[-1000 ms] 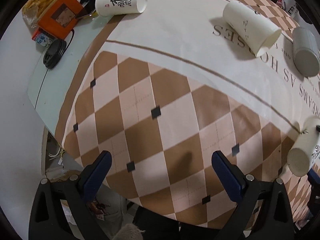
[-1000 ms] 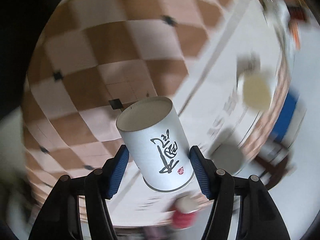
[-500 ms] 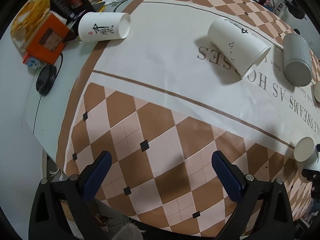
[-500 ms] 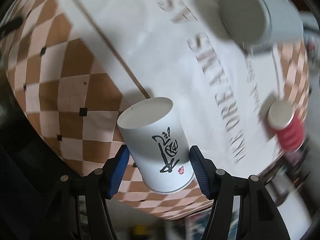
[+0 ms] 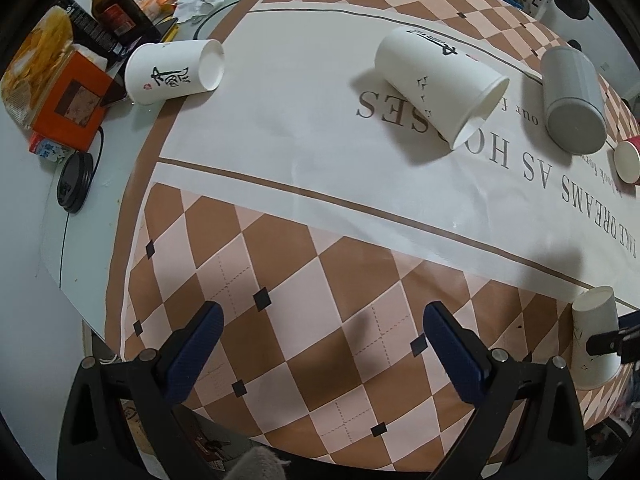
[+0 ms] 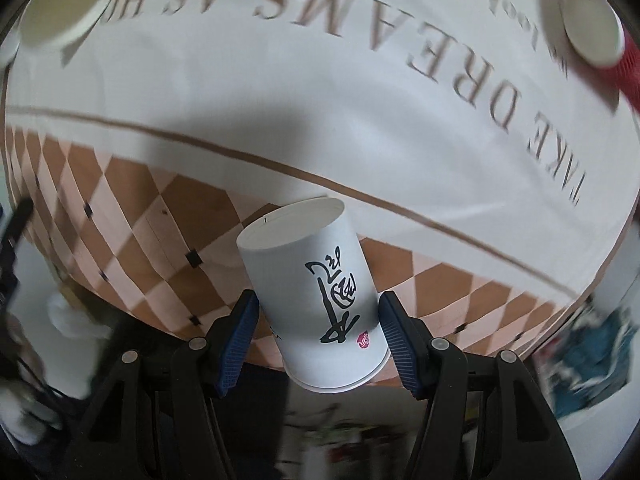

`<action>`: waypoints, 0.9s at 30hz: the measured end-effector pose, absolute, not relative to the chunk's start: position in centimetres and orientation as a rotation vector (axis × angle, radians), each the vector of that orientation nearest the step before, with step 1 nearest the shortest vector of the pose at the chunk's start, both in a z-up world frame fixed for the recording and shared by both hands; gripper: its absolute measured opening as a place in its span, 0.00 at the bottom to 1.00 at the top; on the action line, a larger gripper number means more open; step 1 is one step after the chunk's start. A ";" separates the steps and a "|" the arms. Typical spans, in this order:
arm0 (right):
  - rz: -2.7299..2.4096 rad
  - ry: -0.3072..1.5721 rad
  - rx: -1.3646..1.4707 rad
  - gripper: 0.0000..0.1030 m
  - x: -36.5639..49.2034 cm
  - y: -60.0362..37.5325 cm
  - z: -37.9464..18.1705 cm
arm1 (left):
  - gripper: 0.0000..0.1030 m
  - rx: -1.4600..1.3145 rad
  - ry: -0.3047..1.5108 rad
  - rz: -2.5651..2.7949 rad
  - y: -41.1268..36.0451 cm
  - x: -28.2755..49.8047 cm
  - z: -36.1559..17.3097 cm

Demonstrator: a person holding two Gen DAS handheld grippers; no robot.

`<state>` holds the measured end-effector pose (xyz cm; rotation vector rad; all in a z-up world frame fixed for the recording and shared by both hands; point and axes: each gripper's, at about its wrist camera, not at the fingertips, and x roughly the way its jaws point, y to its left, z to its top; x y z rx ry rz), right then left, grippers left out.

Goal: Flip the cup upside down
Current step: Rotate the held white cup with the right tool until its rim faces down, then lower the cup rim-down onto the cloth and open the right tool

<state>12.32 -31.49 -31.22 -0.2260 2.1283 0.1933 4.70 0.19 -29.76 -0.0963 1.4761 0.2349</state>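
Note:
My right gripper is shut on a white paper cup with black calligraphy, held above the checkered tablecloth with its narrow base pointing away from the camera. The same cup shows in the left wrist view at the right edge, base uppermost, wide rim low near the cloth. My left gripper is open and empty over the checkered part of the cloth.
Two more white cups lie on their sides on the cloth. A grey cup and a red cup lie at the right. Bottle, orange box, black lid crowd the left table edge.
My right gripper has turned the cup and swung it round over the table's near edge. The left gripper has pulled back and risen a little, still open.

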 end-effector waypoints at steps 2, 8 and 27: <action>0.172 2.139 -0.171 0.62 12.5 -31.9 -31.2 | 0.99 -0.093 1.479 0.229 0.0 4.8 -29.8; 0.161 2.168 -0.197 0.83 14.0 -31.6 -31.8 | 0.99 -0.075 1.493 0.202 -1.5 4.9 -30.0; 0.241 1.440 -0.071 0.55 15.8 -31.8 -23.0 | 1.00 -0.115 1.478 0.039 -8.2 5.9 -31.0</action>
